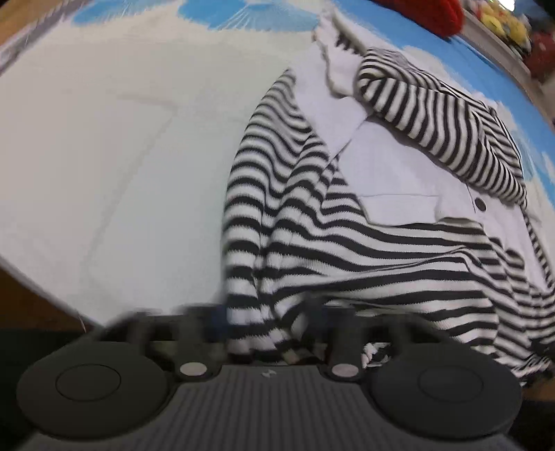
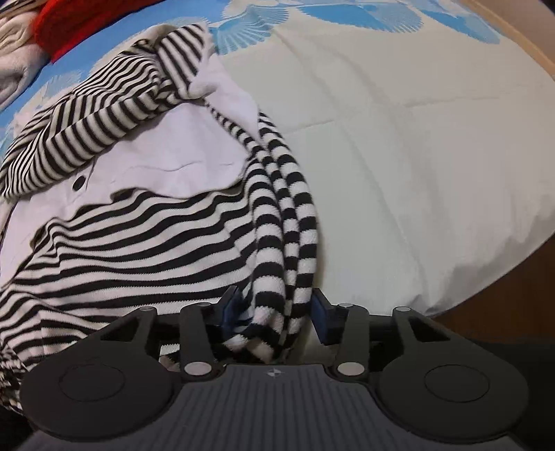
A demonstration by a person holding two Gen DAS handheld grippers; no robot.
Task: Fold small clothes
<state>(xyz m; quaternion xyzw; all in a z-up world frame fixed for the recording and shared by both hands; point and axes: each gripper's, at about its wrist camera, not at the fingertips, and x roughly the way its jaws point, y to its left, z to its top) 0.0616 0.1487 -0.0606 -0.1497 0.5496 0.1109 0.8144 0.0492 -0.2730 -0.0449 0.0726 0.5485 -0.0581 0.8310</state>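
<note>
Bedspread [image 2: 416, 138], perhaps one striped garment [image 2: 156, 236]

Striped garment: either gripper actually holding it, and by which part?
The striped garment lies between the right gripper pads at its bunched near edge, but the jaws look open, gaps both sides. The left gripper is at the near hem; blur hides any hold.

The garment [image 2: 145, 222] is black-and-white striped knit with plain white panels and one black button [image 2: 78, 181]. The bedcover [image 2: 416, 145] beneath is cream, its far edge bright blue with pale shell prints. A red fabric [image 2: 66, 24] lies far left. Both grippers' bodies are black, the right gripper [image 2: 277, 308] with blue pads [image 2: 321, 315].
</note>
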